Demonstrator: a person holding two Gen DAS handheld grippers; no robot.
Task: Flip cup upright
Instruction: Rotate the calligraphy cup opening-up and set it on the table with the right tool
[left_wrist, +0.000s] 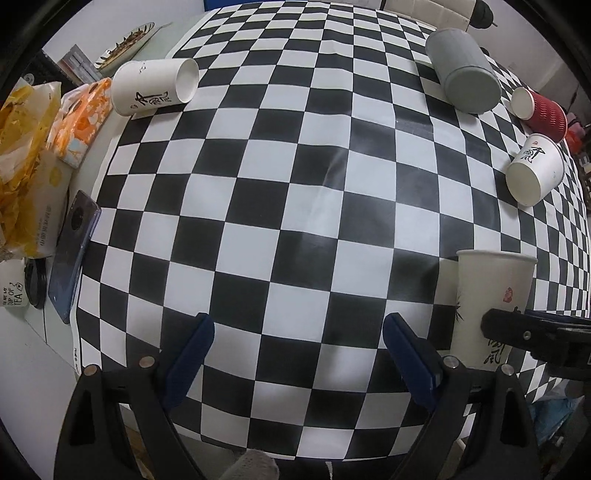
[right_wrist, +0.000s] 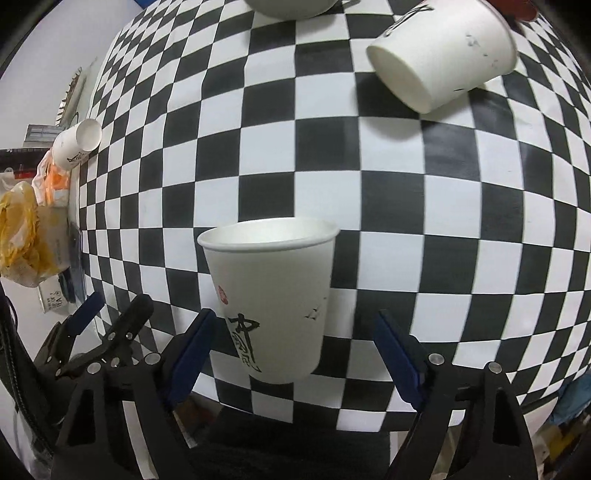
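Note:
A white paper cup with black calligraphy (right_wrist: 271, 295) stands upright on the checkered mat, mouth up, between the spread fingers of my right gripper (right_wrist: 295, 332); the fingers do not touch it. The same cup (left_wrist: 487, 299) shows at the lower right of the left wrist view, with the right gripper's finger (left_wrist: 524, 332) in front of it. My left gripper (left_wrist: 299, 343) is open and empty over the mat's near edge; it also shows in the right wrist view (right_wrist: 107, 314).
Other cups lie on their sides: a white one at far left (left_wrist: 155, 86), a white one at right (left_wrist: 533, 170), a red one (left_wrist: 541, 110) and a grey cylinder (left_wrist: 463, 68). Snack bags (left_wrist: 33, 155) and a phone (left_wrist: 72, 254) sit left of the mat.

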